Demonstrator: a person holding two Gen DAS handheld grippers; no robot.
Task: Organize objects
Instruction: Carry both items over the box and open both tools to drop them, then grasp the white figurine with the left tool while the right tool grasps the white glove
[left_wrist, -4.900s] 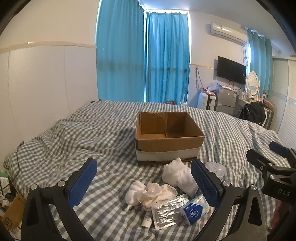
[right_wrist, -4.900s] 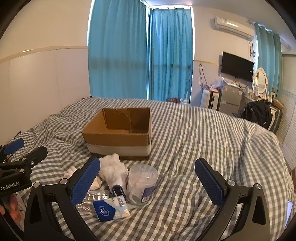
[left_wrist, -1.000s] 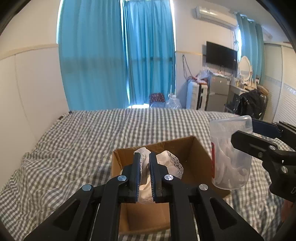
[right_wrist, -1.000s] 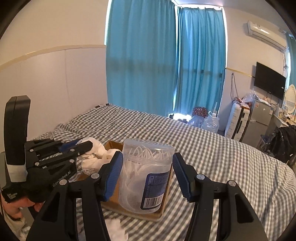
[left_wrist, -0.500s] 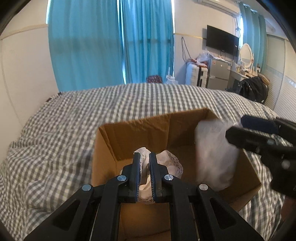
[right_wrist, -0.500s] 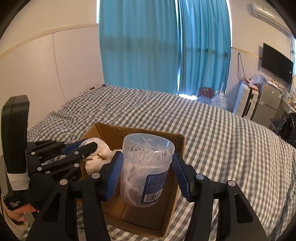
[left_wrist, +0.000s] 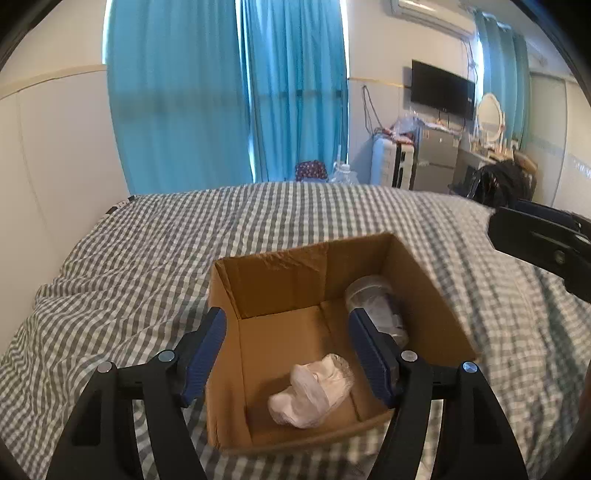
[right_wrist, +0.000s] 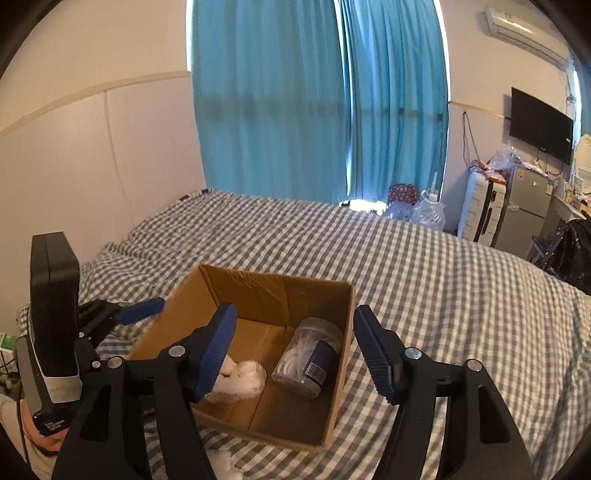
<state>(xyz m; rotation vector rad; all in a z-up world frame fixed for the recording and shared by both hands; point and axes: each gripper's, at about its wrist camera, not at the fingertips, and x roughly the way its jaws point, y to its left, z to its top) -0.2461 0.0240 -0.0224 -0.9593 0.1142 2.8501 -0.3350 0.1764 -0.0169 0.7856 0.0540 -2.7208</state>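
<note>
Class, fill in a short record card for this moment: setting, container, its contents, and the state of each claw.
setting: bed with checked cover
container: open cardboard box on the bed
contents: clear plastic jar lying on its side; white cloth bundle beside it
left claw: open, empty, above the box
right claw: open, empty, above the box

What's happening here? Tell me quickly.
A person is tidying items off the checked bed into a cardboard box. The left tongs and right tongs hang open and empty over it. A white bundle and a clear plastic jar lying on its side are already inside.
</note>
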